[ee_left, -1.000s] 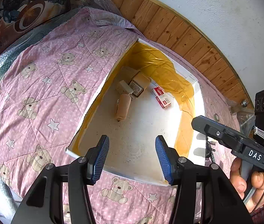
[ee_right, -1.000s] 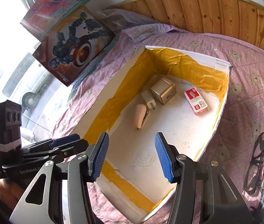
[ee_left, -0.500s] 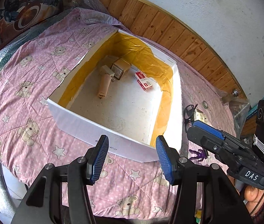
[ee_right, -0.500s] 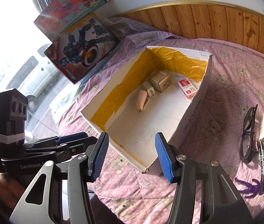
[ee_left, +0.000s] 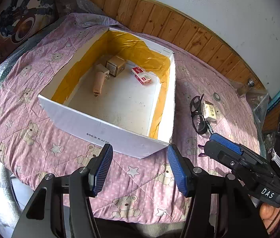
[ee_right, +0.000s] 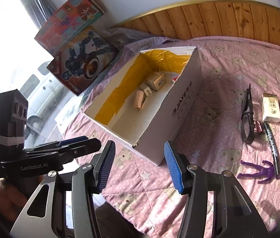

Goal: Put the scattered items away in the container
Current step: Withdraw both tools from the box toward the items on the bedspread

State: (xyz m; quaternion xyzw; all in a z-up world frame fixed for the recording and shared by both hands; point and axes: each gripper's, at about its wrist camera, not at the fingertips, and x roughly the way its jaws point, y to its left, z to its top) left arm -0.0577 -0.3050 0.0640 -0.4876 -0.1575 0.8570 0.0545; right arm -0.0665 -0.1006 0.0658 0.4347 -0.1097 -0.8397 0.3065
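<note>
Pulled back from above the box (ee_left: 108,130), both left hand-held gripper (ee_left: 140,168) and right hand-held gripper (ee_right: 138,166), fingers apart, empty. Now in view beside the box on the bed (ee_right: 219,59): glasses (ee_right: 247,117), toy figure (ee_right: 258,172).

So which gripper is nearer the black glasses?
Right. The right gripper is on the glasses' side of the box; the left gripper faces the box's front wall.

The white box (ee_left: 108,128) with yellow inside sits open on the bed, holding 4 small things. Beside it lie black glasses (ee_right: 247,117), a small pack (ee_right: 271,108), maybe a pen (ee_right: 272,146), and a purple toy figure (ee_right: 258,171).
</note>
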